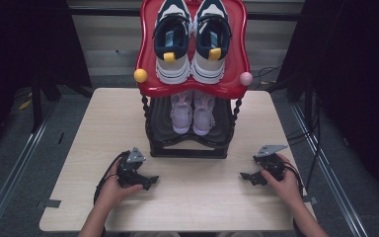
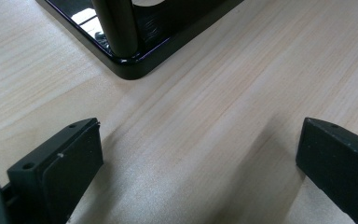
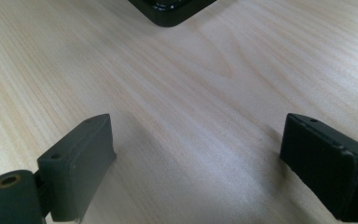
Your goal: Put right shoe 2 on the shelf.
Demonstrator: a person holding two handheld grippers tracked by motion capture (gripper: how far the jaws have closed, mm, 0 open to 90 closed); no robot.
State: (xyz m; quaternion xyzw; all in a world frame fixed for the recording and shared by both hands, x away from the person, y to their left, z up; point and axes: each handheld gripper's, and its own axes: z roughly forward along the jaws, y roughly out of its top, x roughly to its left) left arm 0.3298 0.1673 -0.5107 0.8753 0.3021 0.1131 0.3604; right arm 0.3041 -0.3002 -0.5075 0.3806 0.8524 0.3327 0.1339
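The left claw [image 1: 150, 180] rests low over the pale wooden surface [image 1: 192, 197], held in the person's left hand [image 1: 113, 190], its jaws spread wide with nothing between them. In the left gripper view the two black jaws stand far apart above bare wood grain, and a front corner of the black rack base [image 2: 130, 65] with one dark post rising from it lies ahead of them, near but apart. The right claw [image 1: 246, 176] sits across from it in the right hand [image 1: 286, 185], likewise spread wide and empty; the right gripper view shows bare wood between the jaws and a corner of the rack base [image 3: 170, 14] at the top edge.

The shoe rack [image 1: 187, 145] stands at the middle of the surface, between and just beyond the two claws. Its red top shelf [image 1: 150, 74] carries a pair of navy and white sneakers [image 1: 192, 39], side by side. On the dark lower shelf a pair of pale lilac sneakers [image 1: 192, 113] sits, also side by side. A yellow knob [image 1: 140, 75] and a pink knob [image 1: 246, 78] mark the red shelf's front corners.
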